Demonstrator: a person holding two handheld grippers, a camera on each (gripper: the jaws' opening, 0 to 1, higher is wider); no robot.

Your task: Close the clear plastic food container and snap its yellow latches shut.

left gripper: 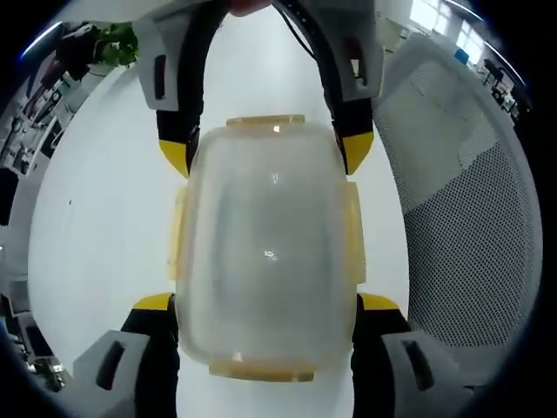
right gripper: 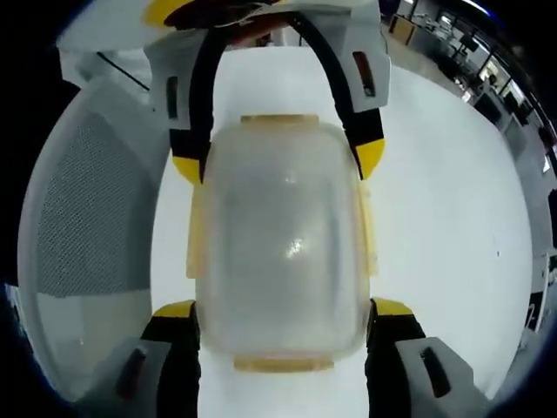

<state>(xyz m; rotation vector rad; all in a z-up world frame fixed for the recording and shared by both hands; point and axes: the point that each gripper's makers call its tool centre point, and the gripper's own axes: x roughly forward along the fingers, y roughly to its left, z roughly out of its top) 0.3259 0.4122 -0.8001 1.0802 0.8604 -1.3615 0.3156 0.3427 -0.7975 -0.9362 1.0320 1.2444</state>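
Container [left gripper: 265,252], lid on, sits on white table [left gripper: 96,226]; I hold left gripper [left gripper: 265,305] and right gripper [right gripper: 283,309] wide astride opposite ends, bracing for latch [left gripper: 261,373] presses.

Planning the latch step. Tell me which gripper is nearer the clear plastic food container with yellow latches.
Neither clearly: the left gripper straddles one end of the clear plastic food container; the right gripper straddles the opposite end.
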